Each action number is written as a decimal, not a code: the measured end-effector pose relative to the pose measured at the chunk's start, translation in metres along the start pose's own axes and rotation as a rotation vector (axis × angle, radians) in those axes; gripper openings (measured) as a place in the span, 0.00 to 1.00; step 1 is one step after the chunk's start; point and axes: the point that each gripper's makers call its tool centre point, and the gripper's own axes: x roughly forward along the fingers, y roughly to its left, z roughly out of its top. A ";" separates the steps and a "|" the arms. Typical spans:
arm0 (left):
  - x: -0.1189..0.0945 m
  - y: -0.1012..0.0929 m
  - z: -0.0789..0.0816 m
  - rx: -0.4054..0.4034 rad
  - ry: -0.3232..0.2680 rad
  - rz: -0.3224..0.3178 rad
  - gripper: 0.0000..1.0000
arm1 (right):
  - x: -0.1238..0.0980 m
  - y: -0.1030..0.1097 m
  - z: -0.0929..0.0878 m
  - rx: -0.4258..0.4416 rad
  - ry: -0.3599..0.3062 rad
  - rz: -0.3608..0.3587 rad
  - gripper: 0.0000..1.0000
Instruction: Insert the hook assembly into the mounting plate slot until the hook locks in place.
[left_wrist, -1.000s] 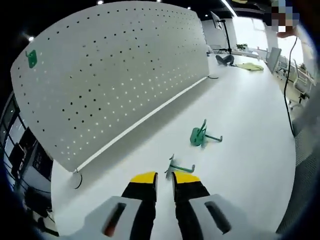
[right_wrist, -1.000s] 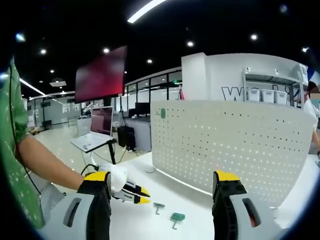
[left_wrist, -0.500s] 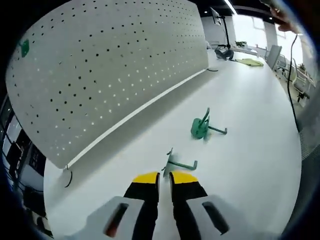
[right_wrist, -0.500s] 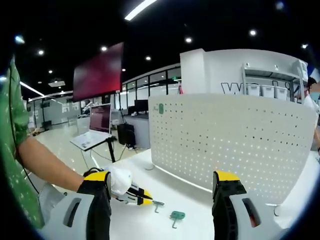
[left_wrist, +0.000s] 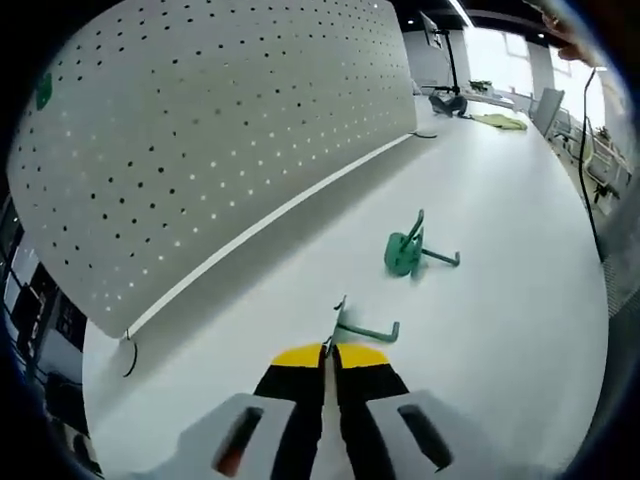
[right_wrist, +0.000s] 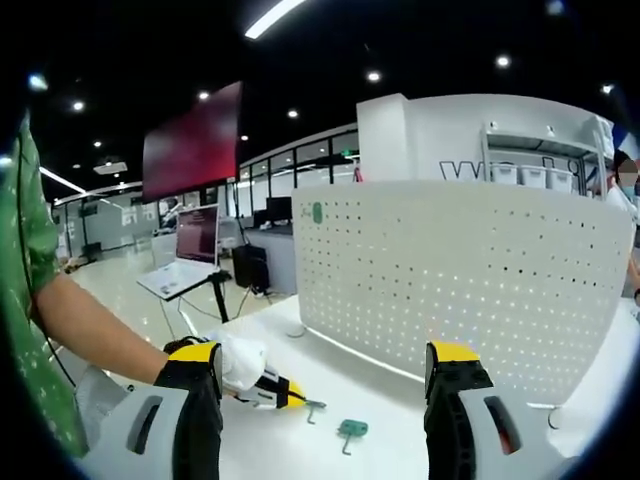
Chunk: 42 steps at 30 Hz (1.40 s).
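Your left claw (left_wrist: 324, 352) sat pressed together low on the white counter (left_wrist: 500, 250), its yellow tips meeting right at the near end of the small green hook (left_wrist: 362, 327). Whether the tips actually pinched the hook's upright end or only touched it, I could not tell from the left gripper view. The hook lay flat, its long axis running away from the tips and off to the right across that view, with a short bent end at the far side. A second green hook piece with a rounded base (left_wrist: 408, 250) lay farther ahead, well apart from the first.

Your right claw (right_wrist: 322, 375) was spread wide and held nothing, raised above the counter and well back from both green parts. So the left one was plainly the nearer hand for the pickup.

The white pegboard (left_wrist: 220, 140) stood upright along the far edge of the counter, to the left of the hooks in the left gripper view. The hook had not yet reached any slot in it.
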 end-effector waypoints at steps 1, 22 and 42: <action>0.000 0.000 0.000 0.000 0.000 0.000 0.03 | 0.000 0.000 -0.001 0.000 0.001 0.000 0.85; -0.026 -0.003 0.016 -0.273 -0.105 -0.074 0.01 | 0.003 0.008 0.002 -0.014 0.002 0.020 0.85; -0.109 -0.016 0.068 -0.512 -0.359 -0.201 0.01 | -0.003 0.023 0.013 -0.034 -0.015 0.054 0.80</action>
